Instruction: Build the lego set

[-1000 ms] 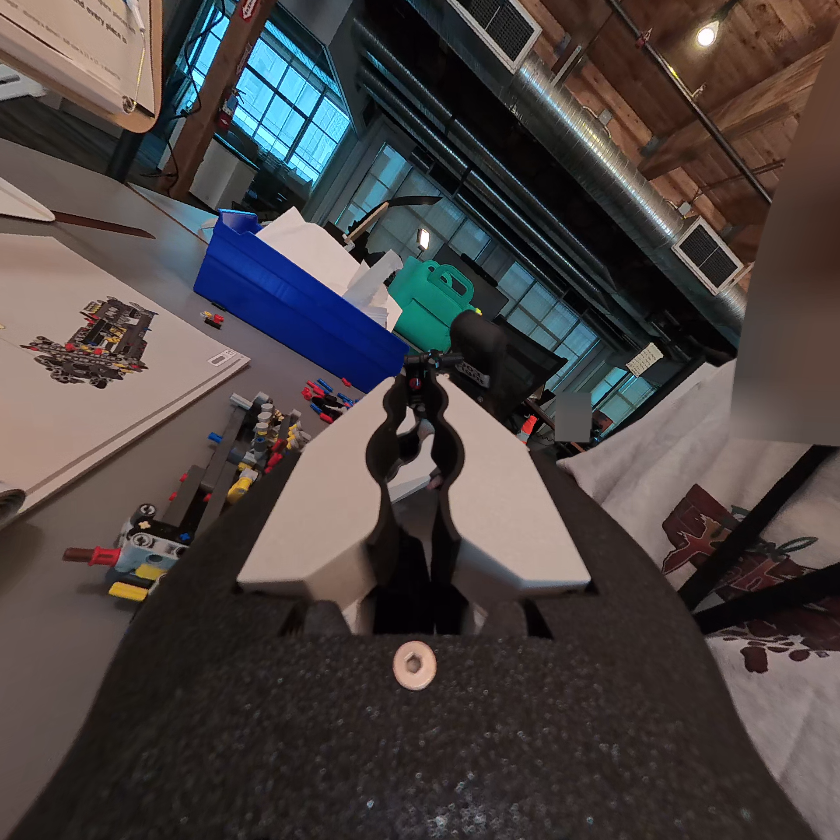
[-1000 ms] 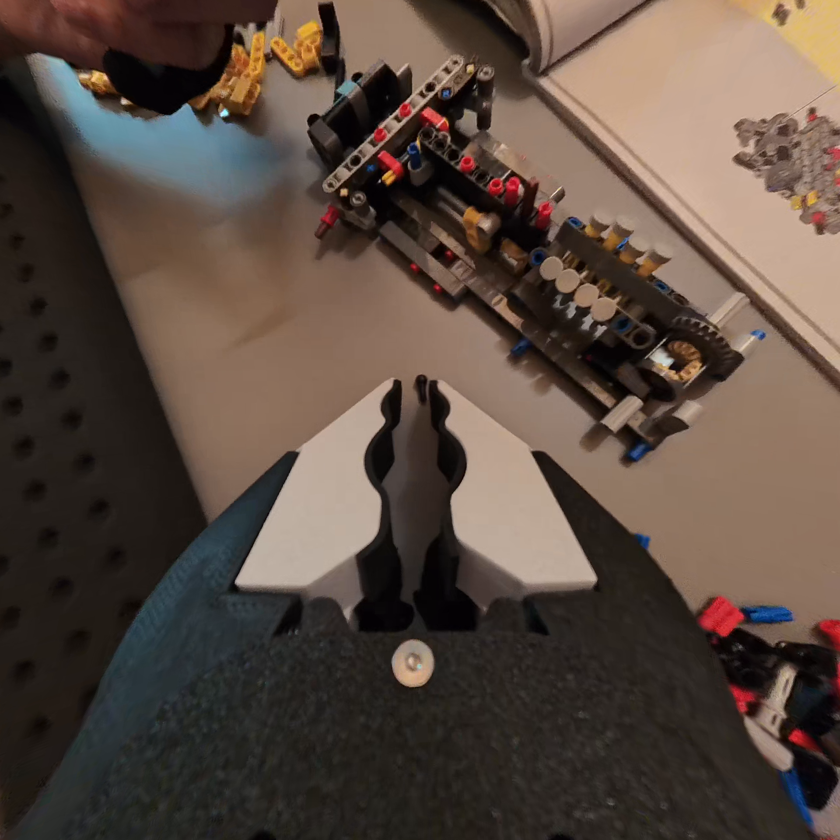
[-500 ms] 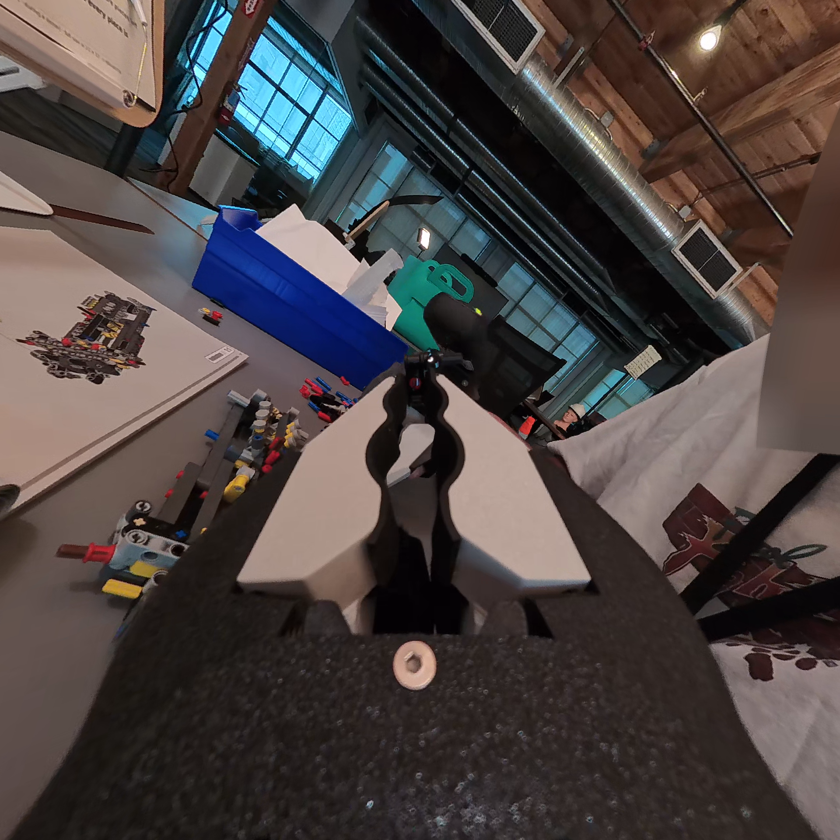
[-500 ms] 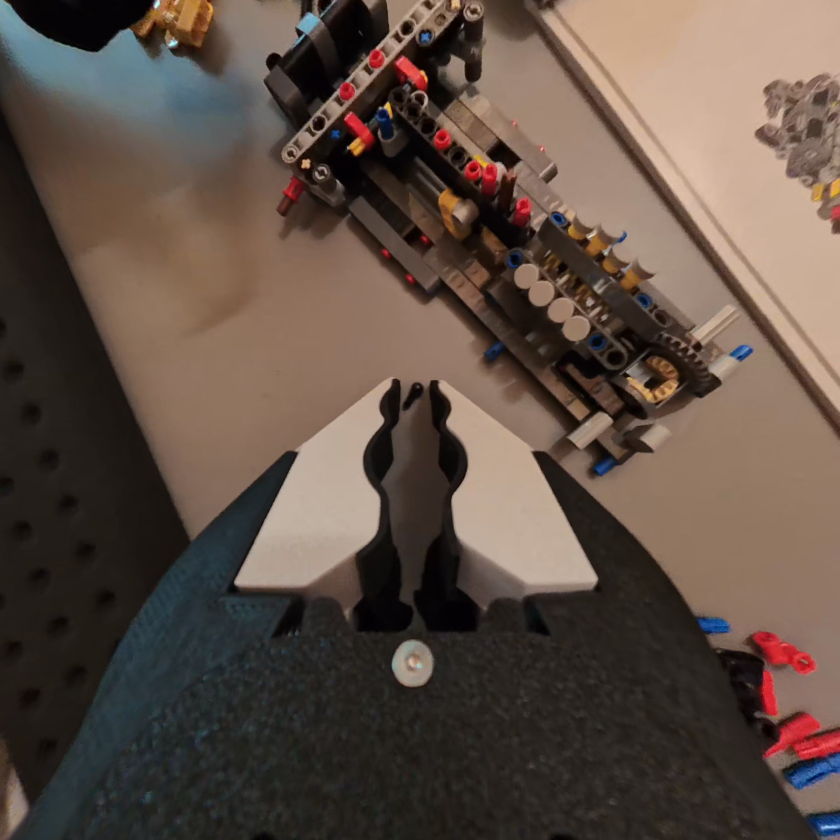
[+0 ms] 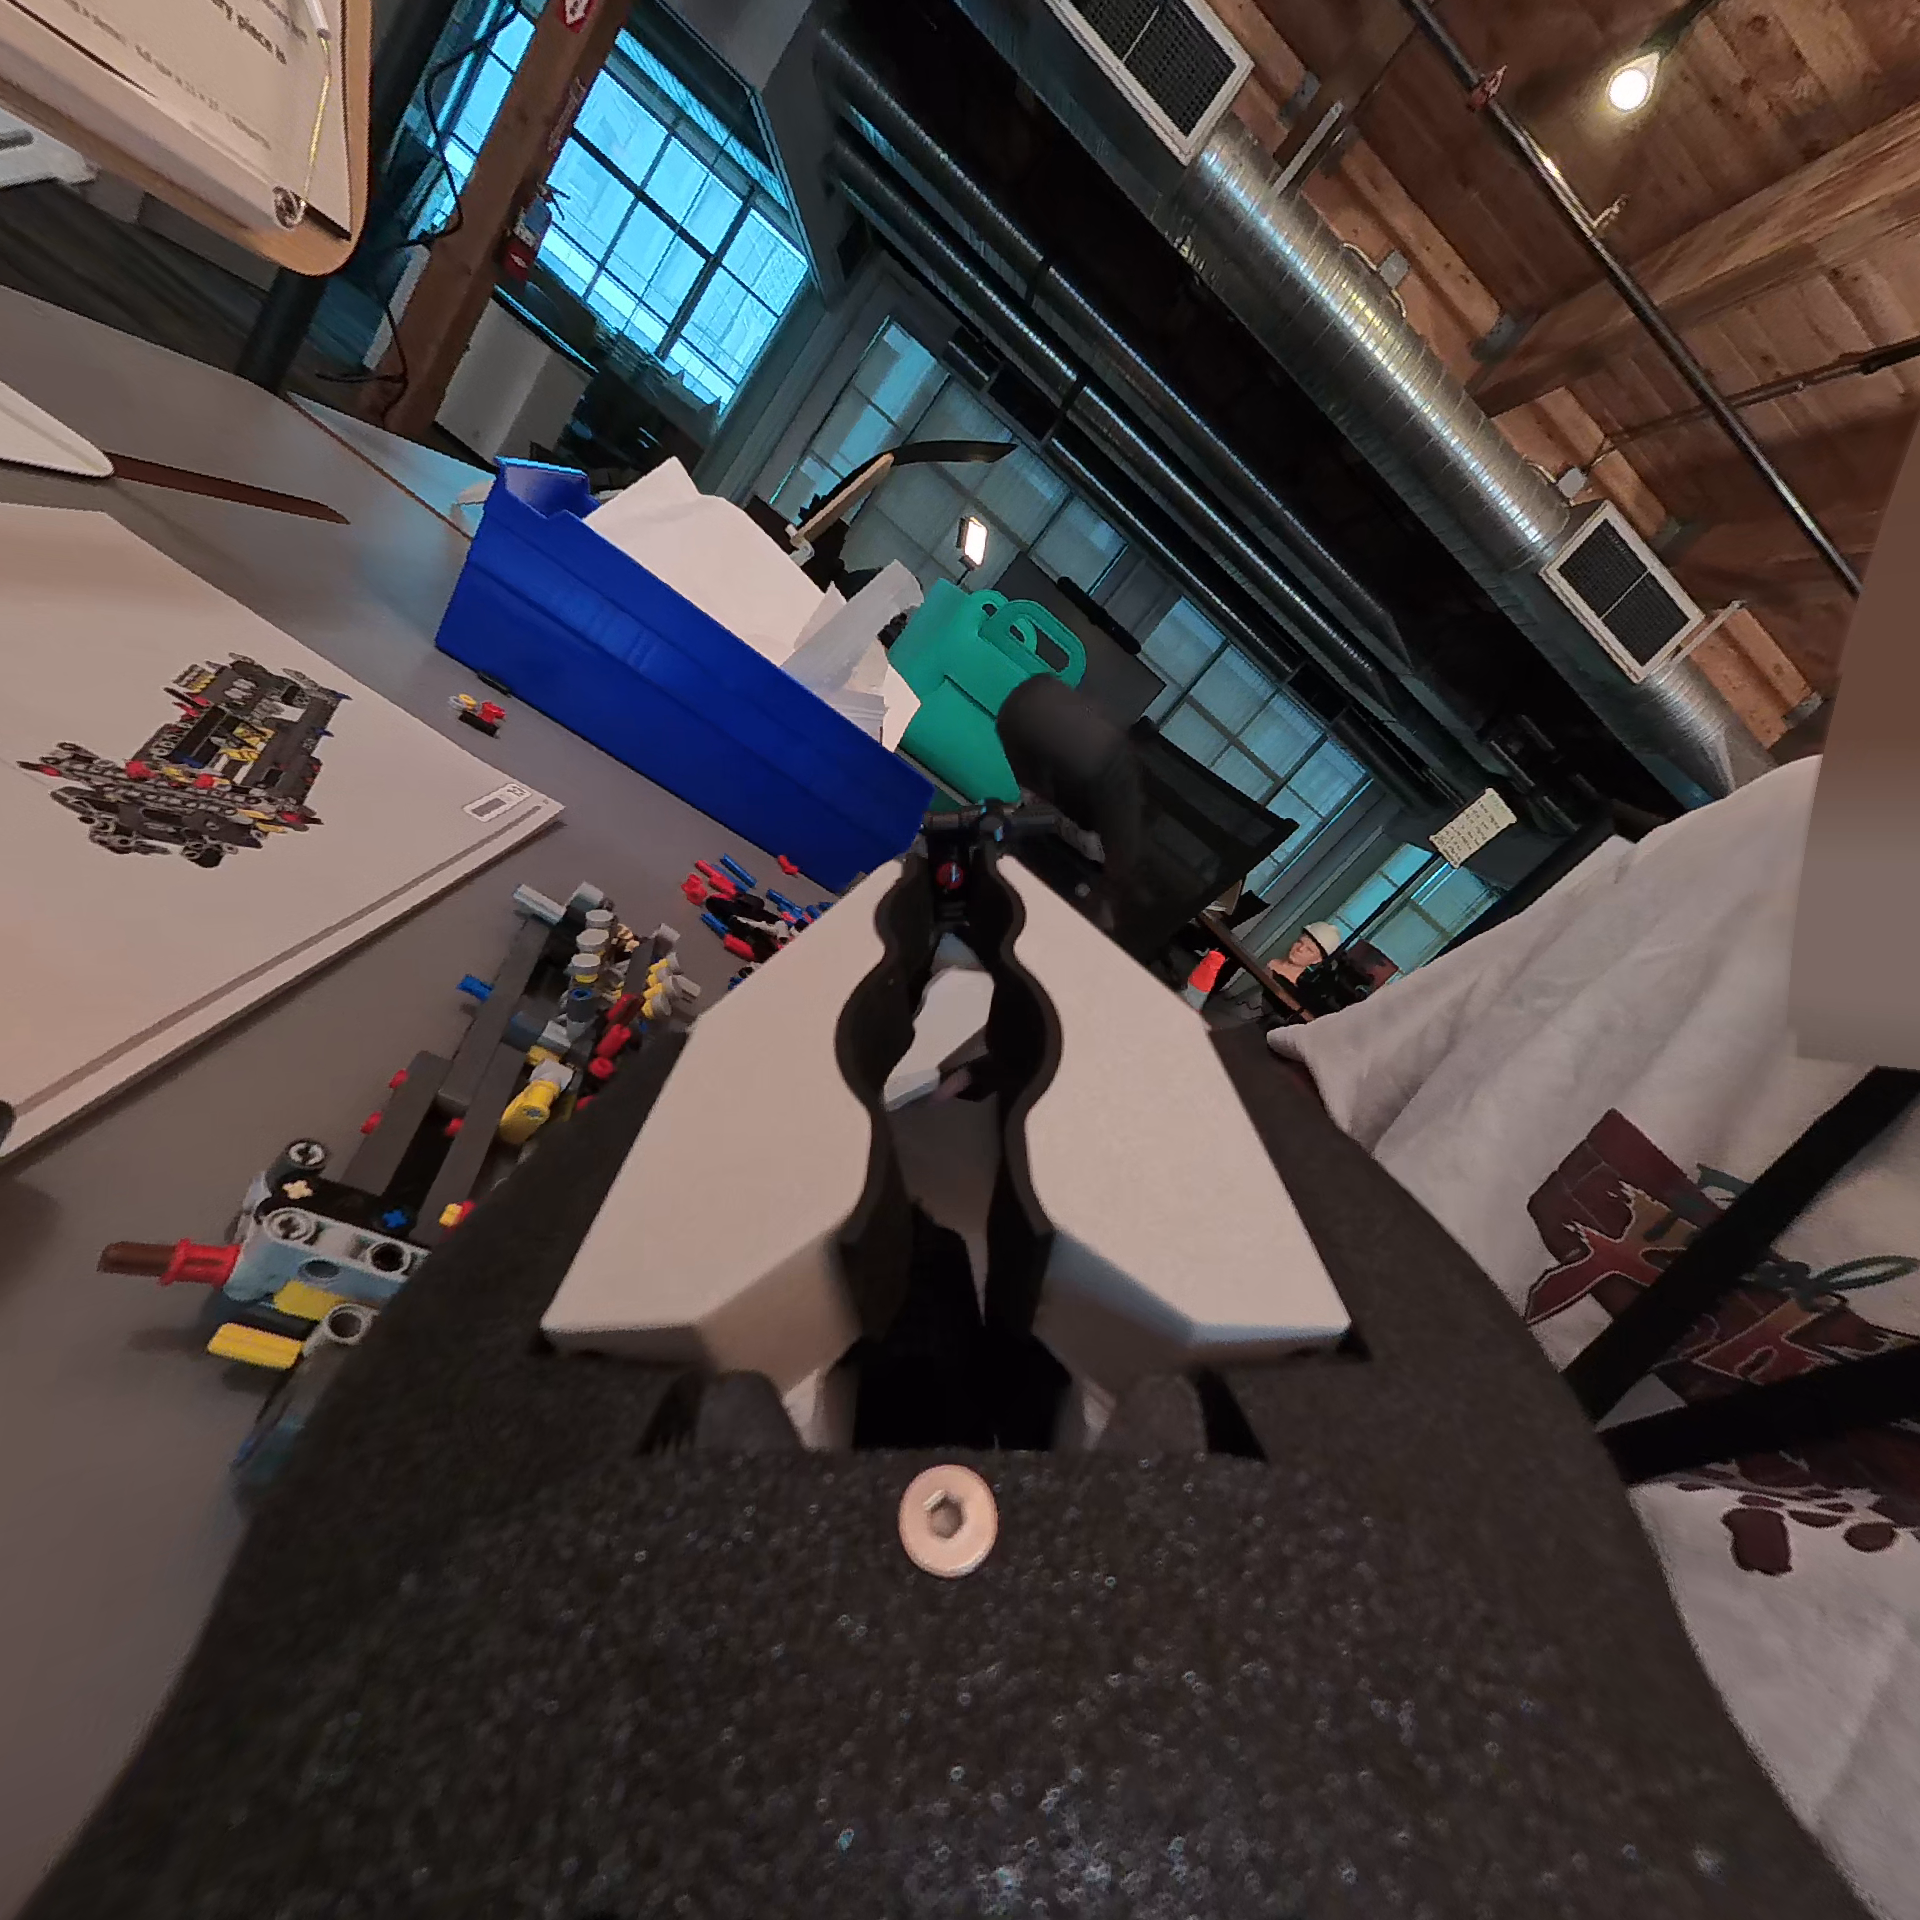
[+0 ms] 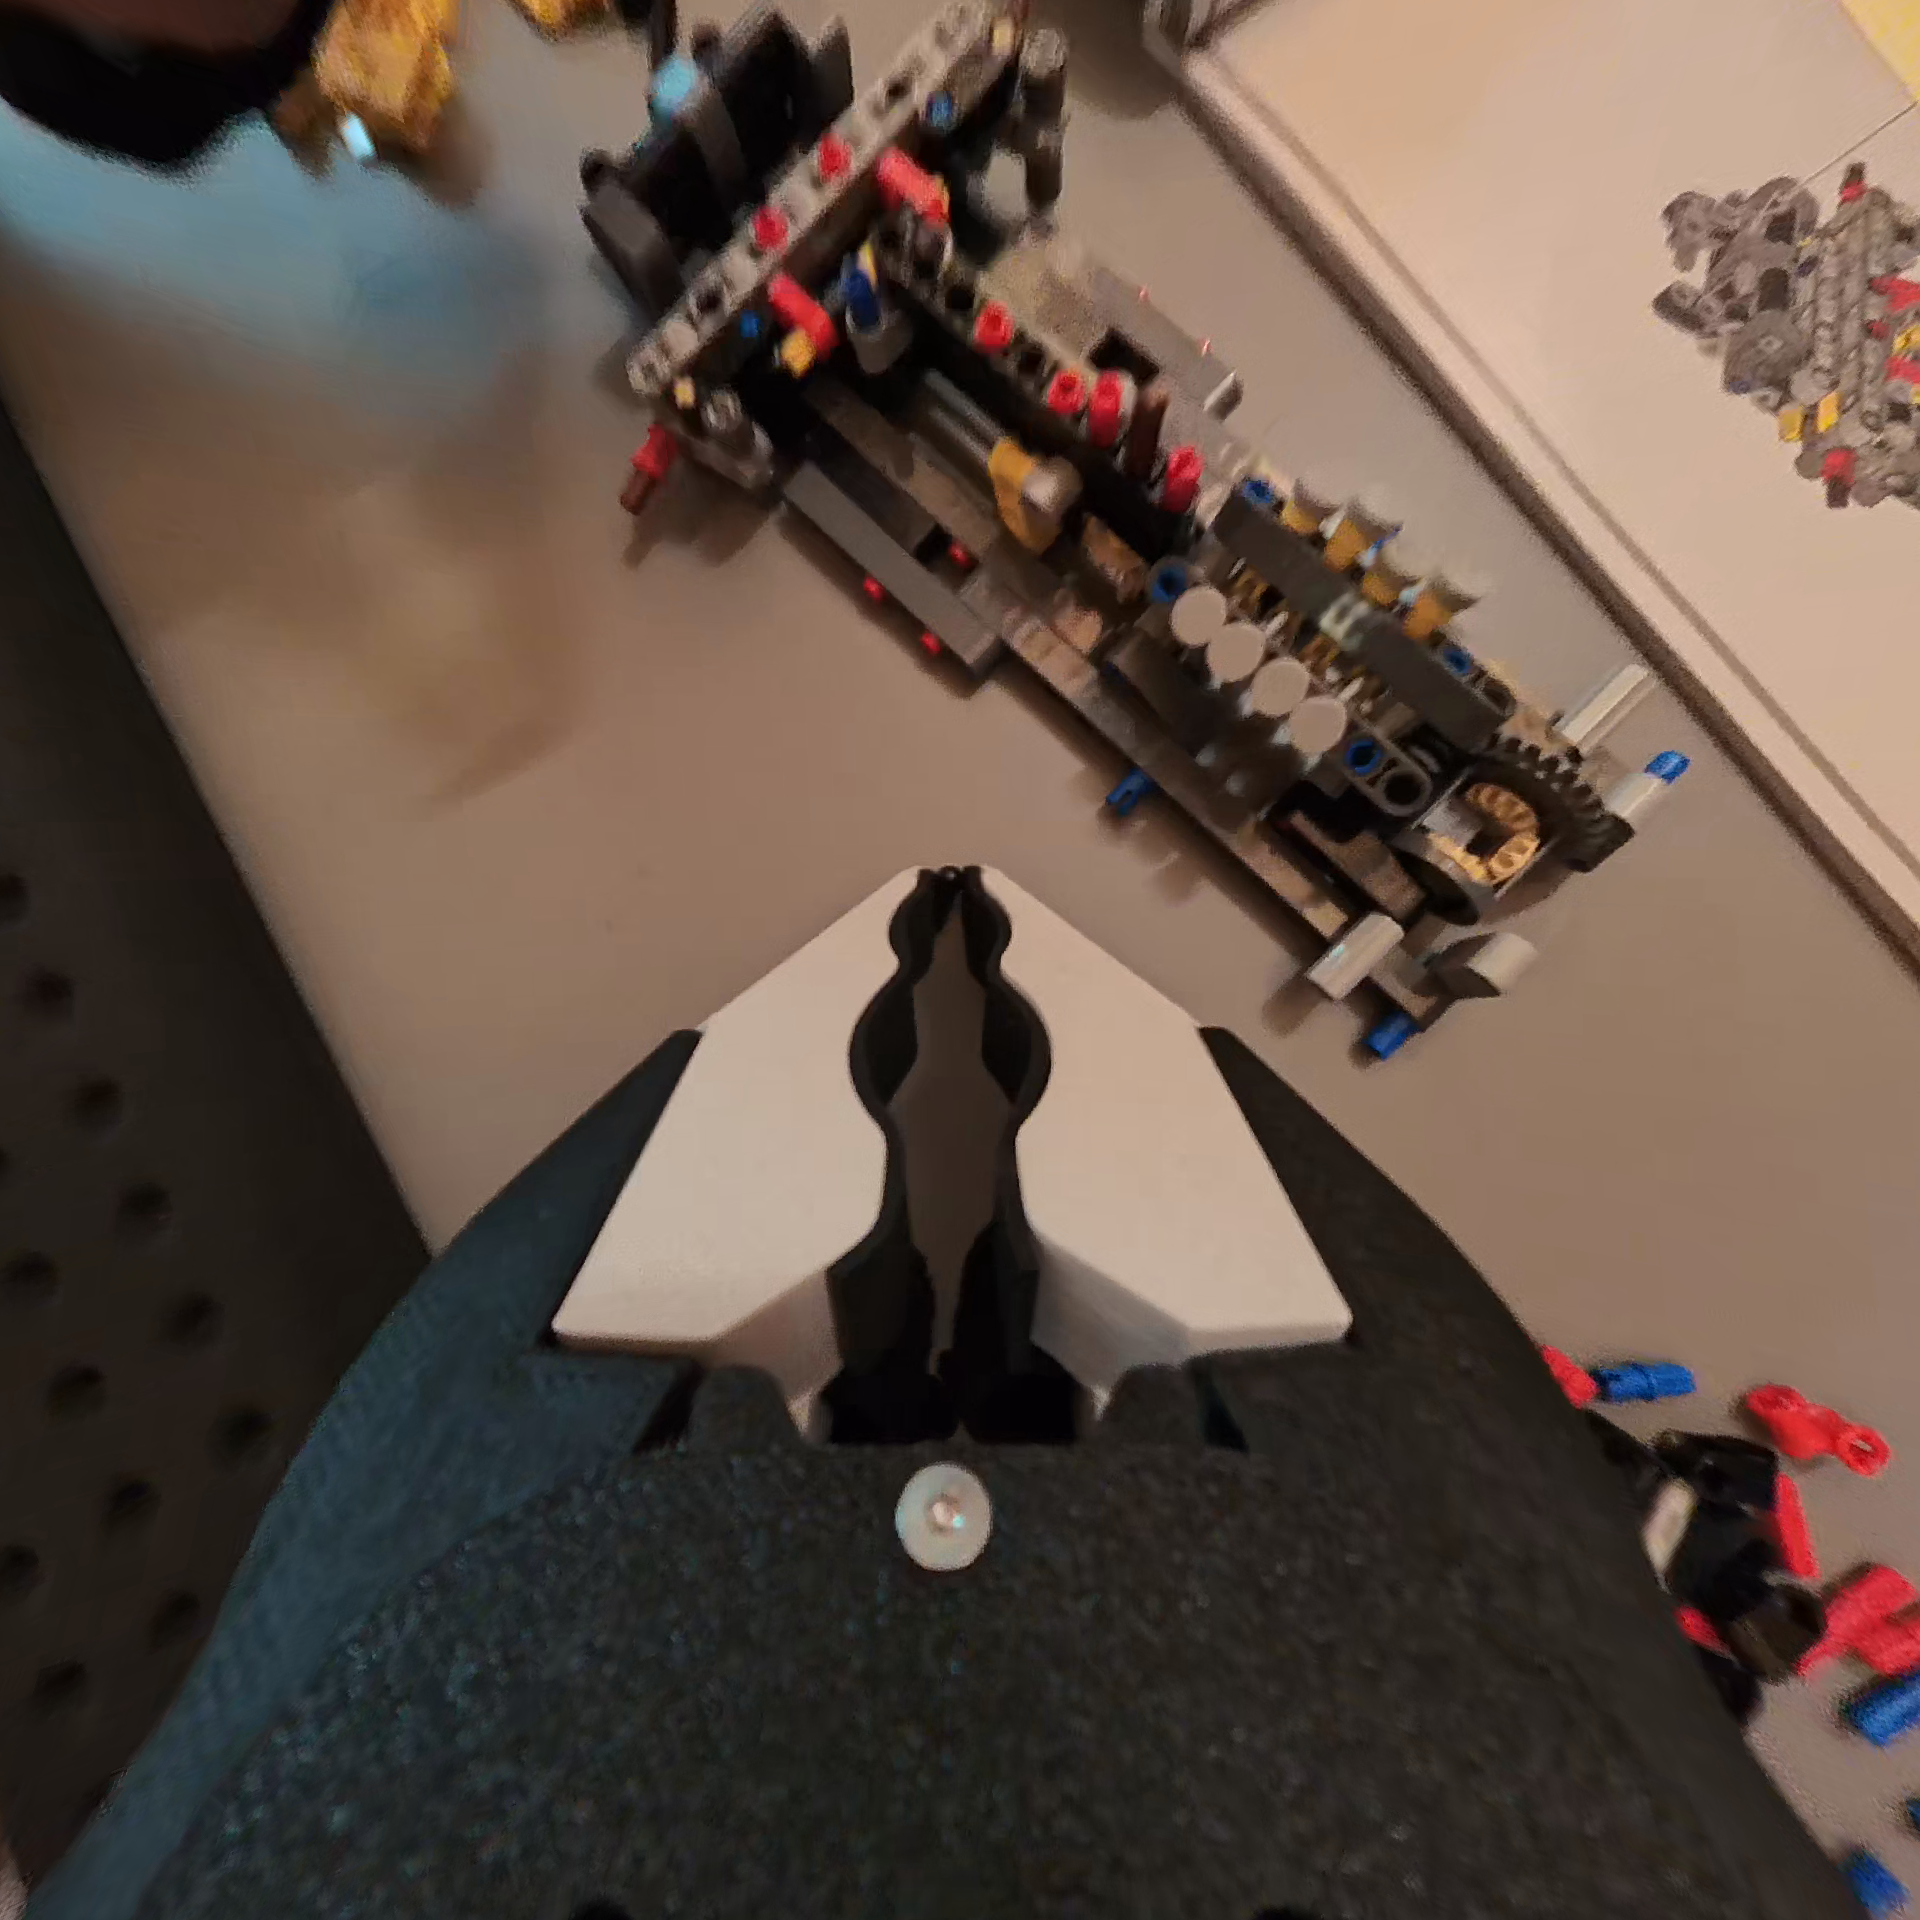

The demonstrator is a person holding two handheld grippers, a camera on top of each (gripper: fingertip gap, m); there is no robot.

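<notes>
The left tongs (image 5: 948,836) are raised off the desk (image 5: 94,1475) and tipped up toward the ceiling, pinching a small black lego piece (image 5: 982,826) with a red centre right at their tips. Behind them a blue bin (image 5: 665,675) stuffed with white paper stands on the far side of the desk, with a green plastic case (image 5: 977,675) just beyond it. An open instruction booklet (image 5: 187,862) lies flat at the left, showing a picture of the model. A person in a white printed shirt (image 5: 1621,1195) fills the right edge of that view.

The right tongs (image 6: 954,875) hang above bare grey desk, pointing down at it, their tips pressed together; a tiny dark bit shows between the tips, too small to say what it is. This view is somewhat blurred.

The half-built lego model (image 6: 1091,499) lies on the desk beyond the right tongs, running diagonally from far left to near right, apart from both tongs. It is a long dark-grey frame dotted with red, blue and yellow pins, a row of four pale round caps, and a black gear with a tan one at its right end. The booklet lies just to its right. Loose red, blue and black pieces (image 6: 1787,1548) are scattered near the right edge, and a few yellow ones (image 6: 374,73) lie at the far left, beside a dark blurred shape I cannot identify.
</notes>
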